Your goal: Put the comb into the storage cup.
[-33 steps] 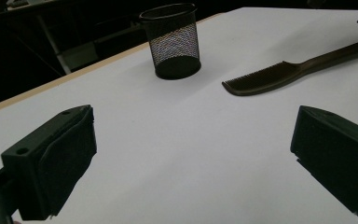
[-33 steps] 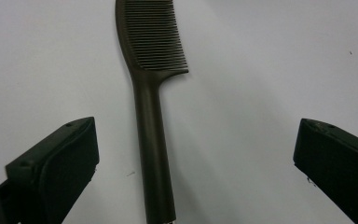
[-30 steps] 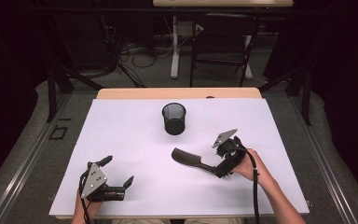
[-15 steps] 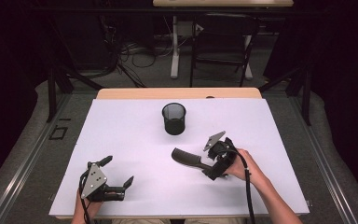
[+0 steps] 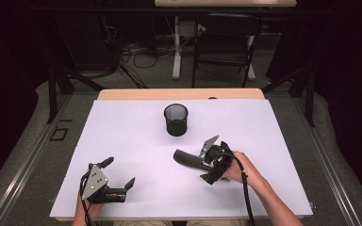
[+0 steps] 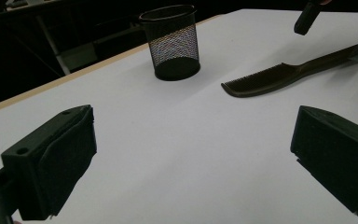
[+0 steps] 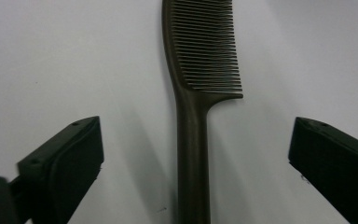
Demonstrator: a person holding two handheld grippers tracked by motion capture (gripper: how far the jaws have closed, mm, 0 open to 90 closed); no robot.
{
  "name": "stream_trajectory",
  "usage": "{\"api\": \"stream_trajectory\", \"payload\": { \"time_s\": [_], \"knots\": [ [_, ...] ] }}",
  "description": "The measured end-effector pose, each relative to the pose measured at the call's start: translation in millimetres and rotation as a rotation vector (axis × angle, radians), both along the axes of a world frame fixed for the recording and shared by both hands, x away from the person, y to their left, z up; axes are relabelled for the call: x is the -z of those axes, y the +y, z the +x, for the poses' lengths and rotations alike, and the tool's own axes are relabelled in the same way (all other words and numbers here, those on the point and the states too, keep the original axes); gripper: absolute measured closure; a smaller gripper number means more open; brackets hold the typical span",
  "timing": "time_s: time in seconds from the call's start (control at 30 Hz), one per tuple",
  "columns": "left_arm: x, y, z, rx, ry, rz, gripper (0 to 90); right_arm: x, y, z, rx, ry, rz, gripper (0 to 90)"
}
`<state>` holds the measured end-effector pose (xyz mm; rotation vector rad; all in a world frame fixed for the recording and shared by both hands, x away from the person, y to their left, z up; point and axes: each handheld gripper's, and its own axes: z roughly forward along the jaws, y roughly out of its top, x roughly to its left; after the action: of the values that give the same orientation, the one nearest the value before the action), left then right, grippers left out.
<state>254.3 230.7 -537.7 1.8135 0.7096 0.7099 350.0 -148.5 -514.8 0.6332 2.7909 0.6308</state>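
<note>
A dark comb [image 5: 186, 159] lies flat on the white table [image 5: 122, 136], teeth toward the left. My right gripper [image 5: 203, 165] is low over its handle end and open. In the right gripper view the comb handle [image 7: 193, 140] runs up between the two jaws, with clear gaps on both sides. These jaws have just been closing slightly, without touching the handle. A black mesh cup [image 5: 176, 120] stands upright behind the comb. My left gripper [image 5: 119, 172] rests open near the front left, with nothing between its jaws. From the left gripper [image 6: 193, 154] I see the cup [image 6: 171, 44] and the comb [image 6: 279, 77] ahead.
The table's wooden far edge [image 5: 179, 94] lies behind the cup. Beyond it are dark table legs, a chair and cables on the floor. Bare white surface stretches between the two grippers and around the cup.
My right gripper has moved left along the table toward the comb, so its jaws now straddle the handle. The left gripper, the comb and the cup have stayed put.
</note>
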Motion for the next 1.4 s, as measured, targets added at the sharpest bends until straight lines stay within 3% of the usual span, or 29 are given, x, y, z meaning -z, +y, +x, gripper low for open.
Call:
{"api": "stream_trajectory", "payload": {
  "time_s": [0.2,0.43,0.7,0.87,1.4],
  "knots": [
    [0.1,-1.1,0.1,-0.001,0.002,0.004,0.3,0.8,4.4,-1.2,-0.02,0.0,-0.026,24.5],
    [0.2,-1.0,0.4,0.0,0.003,0.005,0.3,3.8,14.1,-2.8,-0.033,-0.017,-0.113,50.9],
    [0.2,-0.4,0.5,0.002,0.003,-0.003,0.3,8.1,20.6,2.3,-0.042,-0.001,-0.155,62.0],
    [0.2,-0.5,0.7,0.003,0.004,-0.003,0.3,11.9,22.5,5.3,-0.019,0.026,-0.186,64.0],
    [0.0,-0.5,0.4,0.001,0.003,0.002,0.3,15.2,20.0,9.8,0.05,0.066,-0.137,72.4]
  ]
}}
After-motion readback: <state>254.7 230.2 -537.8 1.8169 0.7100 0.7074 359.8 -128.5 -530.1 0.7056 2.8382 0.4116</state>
